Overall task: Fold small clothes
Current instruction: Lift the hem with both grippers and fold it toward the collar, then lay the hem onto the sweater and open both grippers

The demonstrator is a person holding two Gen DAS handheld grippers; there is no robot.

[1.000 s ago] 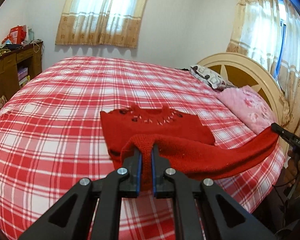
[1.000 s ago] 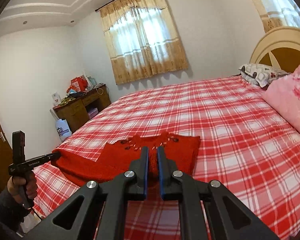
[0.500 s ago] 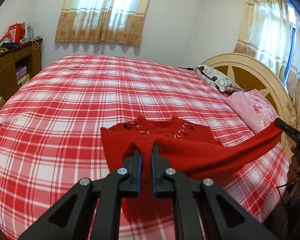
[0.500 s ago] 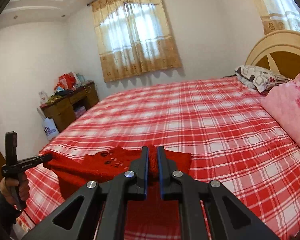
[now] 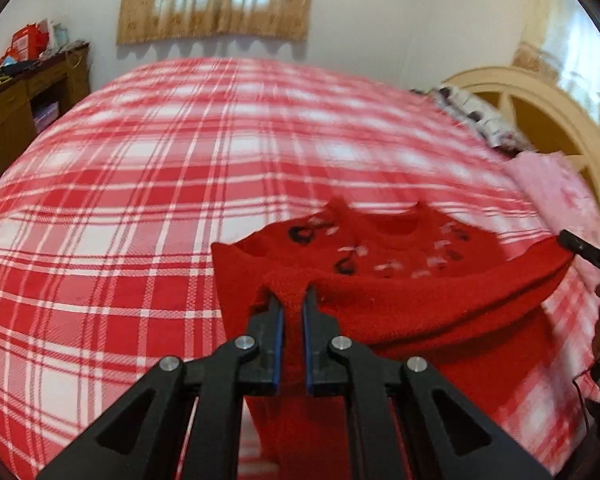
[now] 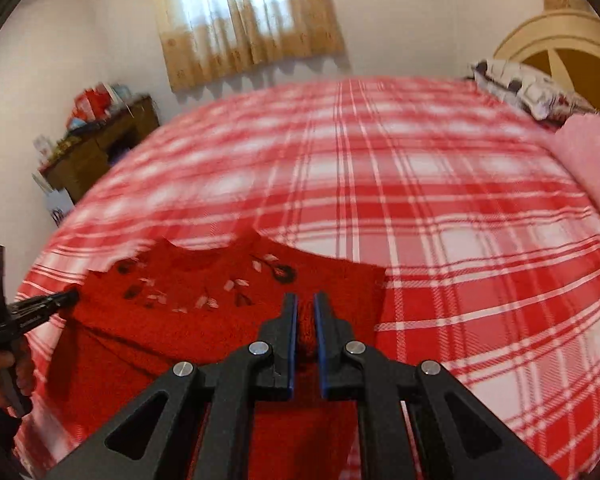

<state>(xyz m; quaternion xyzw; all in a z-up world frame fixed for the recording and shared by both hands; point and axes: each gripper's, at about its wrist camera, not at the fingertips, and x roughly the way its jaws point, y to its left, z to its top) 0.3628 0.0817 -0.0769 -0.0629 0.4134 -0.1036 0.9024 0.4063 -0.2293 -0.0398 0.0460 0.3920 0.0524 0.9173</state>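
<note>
Sweater (image 5: 400, 280) held taut over the bed (image 5: 140, 184), collar at 12 o'clock; I see left gripper (image 5: 293, 300) and right gripper (image 6: 305, 304) each pinching its hem.

A bed (image 5: 180, 168) with a red and white plaid cover fills most of both views. Behind it stand plain white walls (image 5: 380, 20). A window (image 6: 244, 4) on the far wall is hung with tan patterned curtains (image 6: 256, 48), and daylight glows through them. A cream and brown arched headboard (image 5: 540, 120) rises at the right, with a patterned pillow (image 6: 528, 88) and a pink pillow (image 5: 556, 192) before it. At the left a dark wooden desk (image 5: 24, 108) carries clutter.
</note>
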